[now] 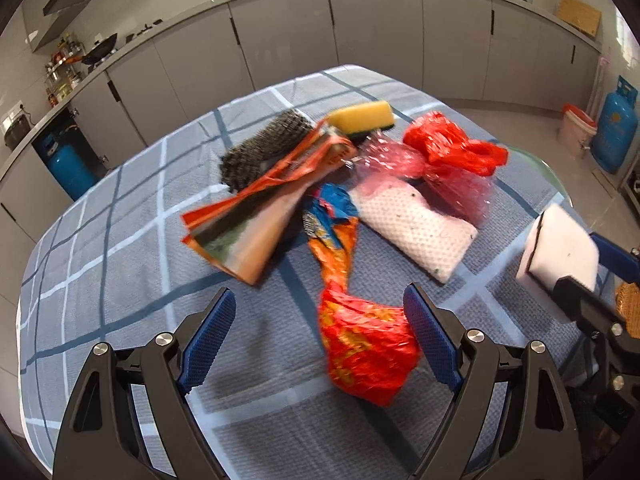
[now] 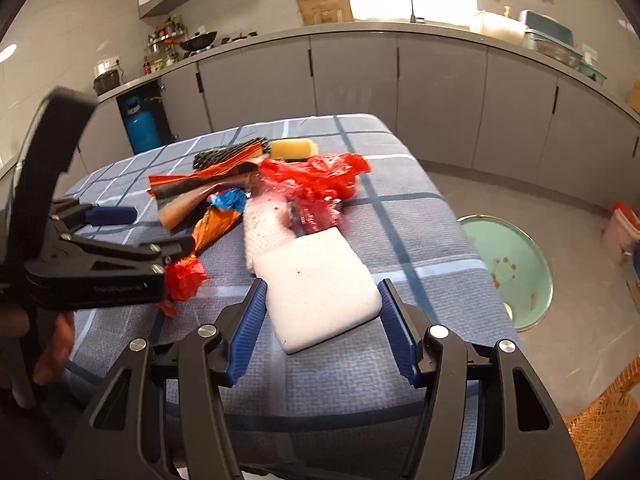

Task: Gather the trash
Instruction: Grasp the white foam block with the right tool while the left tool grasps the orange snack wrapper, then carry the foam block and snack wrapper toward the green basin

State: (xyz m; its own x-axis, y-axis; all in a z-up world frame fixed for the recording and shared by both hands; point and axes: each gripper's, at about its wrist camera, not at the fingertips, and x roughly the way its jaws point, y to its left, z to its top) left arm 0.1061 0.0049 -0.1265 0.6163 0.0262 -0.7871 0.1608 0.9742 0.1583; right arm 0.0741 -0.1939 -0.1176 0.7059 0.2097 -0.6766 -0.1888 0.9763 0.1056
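Observation:
A pile of trash lies on the table's blue checked cloth. My left gripper stands open low over the cloth. The crumpled red-orange snack wrapper lies between its fingers, close to the right pad and not pressed. My right gripper is shut on a white sponge block, with both blue pads against its sides. In the left wrist view that white sponge shows a black edge and hangs at the right, held by the right gripper. The right wrist view shows the left gripper at the left beside the wrapper.
Further back lie an orange foil bag, a black scrubber, a yellow sponge, a red plastic bag, pink bubble wrap and a white dotted cloth. A green basin sits on the floor right of the table, a wicker basket nearer.

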